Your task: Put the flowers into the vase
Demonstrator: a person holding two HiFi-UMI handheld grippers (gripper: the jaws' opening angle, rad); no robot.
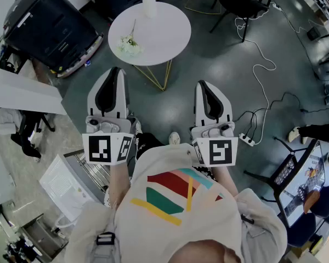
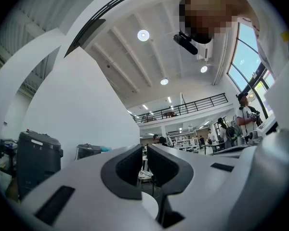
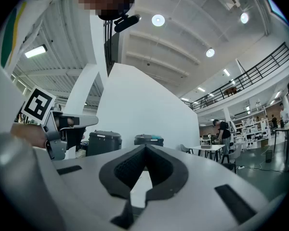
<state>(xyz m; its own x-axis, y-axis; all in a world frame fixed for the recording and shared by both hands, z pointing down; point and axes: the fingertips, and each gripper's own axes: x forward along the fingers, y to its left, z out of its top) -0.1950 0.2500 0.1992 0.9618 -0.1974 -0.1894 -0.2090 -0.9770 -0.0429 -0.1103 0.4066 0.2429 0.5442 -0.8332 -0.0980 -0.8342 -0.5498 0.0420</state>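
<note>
The grey floor (image 1: 236,64) fills most of the head view, and a white cable (image 1: 261,66) lies in loops on it. A person in a cream shirt (image 1: 175,212) with coloured stripes stands on the floor and holds one gripper in each hand. A big black machine (image 1: 49,23) stands at the upper left. Beside it is a round white tabletop (image 1: 164,34) on thin gold legs.

The left gripper (image 1: 114,71) and the right gripper (image 1: 205,84) are held side by side in the air. Both point toward the tabletop but are well apart from it. The jaws of the left gripper are a little bit apart, with only a thin gap and nothing in it. The jaws of the right gripper are pressed together, and nothing is in them.

A white vase (image 1: 148,5) stands upright near the far edge of the tabletop. The flowers (image 1: 129,45), small and white on a thin stem, lie flat on the tabletop near its left edge, apart from the vase.
</note>
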